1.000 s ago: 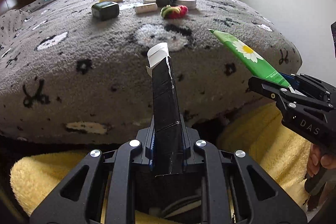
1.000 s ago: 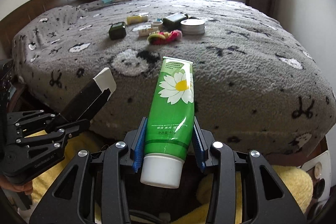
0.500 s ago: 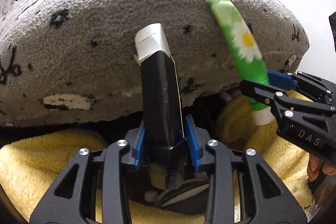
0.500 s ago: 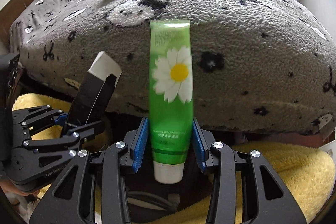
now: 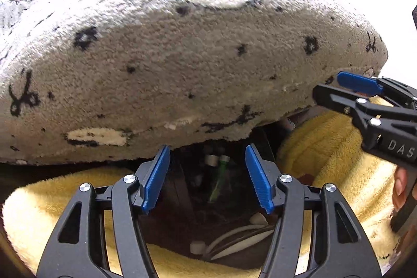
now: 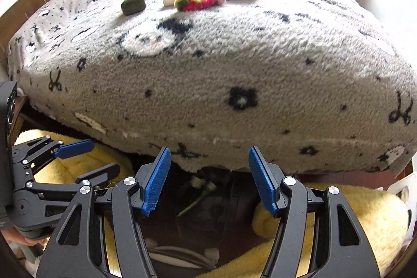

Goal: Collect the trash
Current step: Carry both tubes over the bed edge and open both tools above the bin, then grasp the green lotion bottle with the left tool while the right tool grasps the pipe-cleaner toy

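Item: left claw [image 5: 207, 179]. Jaws just opened, standing wide and empty, poised above the dark mouth of a bin at the near foot of the bed [image 5: 182, 64]; judged a release pose.

Item: right claw [image 6: 208, 180]. Jaws likewise just opened, wide, nothing between them, beside the left claw over the same opening.

Container: bin [image 6: 224, 202], dark inside, with yellow plush cloth [image 6: 338, 210] around its mouth. Contents: green tube [image 5: 220, 180] lying deep inside, white cap uppermost; other pale pieces below, unidentifiable.

Outstanding: small items [image 6: 198, 0] grouped on the far bed surface, well apart from the bin.
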A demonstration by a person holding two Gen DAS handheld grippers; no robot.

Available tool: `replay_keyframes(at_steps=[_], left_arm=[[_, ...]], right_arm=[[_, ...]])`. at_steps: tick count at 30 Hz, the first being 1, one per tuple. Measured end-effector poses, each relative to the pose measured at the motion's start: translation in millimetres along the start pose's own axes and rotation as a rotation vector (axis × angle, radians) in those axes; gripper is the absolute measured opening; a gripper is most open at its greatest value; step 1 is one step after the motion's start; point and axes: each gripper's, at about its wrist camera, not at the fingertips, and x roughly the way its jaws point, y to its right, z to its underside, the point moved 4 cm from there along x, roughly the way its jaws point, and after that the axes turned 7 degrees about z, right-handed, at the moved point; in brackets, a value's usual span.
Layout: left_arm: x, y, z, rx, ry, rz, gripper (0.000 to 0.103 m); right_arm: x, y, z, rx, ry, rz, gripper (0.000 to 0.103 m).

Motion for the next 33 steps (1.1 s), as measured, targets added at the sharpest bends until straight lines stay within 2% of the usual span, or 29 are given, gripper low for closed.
replay_keyframes(at_steps=[11,18,20,21,23,26,33], left_arm=[[-33.1,-30.8,-40.9,-0.007,0.136,-0.089,0.062],[-42.7,-57.3,-81.1,-0.029,0.215,-0.138,0.063],[-45.8,-67.7,-90.7,-0.040,0.234,-0.155,0.068],[-46.4,-71.9,-96.7,-0.043,0.243,-0.164,0.070],[-47.6,-83.0,-107.8,-0.055,0.257,-0.180,0.081],[-50.2,-98.8,-119.5,-0.074,0.274,-0.191,0.087],[-45.9,-122.9,-141.5,-0.092,0.284,-0.203,0.090]], right_arm=[[-9.6,15.1,-56.8,0.028,0.122,0.039,0.063],[-0.9,6.4,-102.9,0.038,0.167,0.007,0.064],[5.5,1.6,-117.1,0.054,0.175,-0.017,0.076],[8.0,-1.7,-122.1,0.062,0.177,-0.028,0.078],[16.3,-10.7,-134.1,0.072,0.172,-0.057,0.081],[31.2,-24.1,-149.7,0.077,0.155,-0.083,0.085],[72.5,-39.2,-169.6,0.117,0.081,-0.095,0.086]])
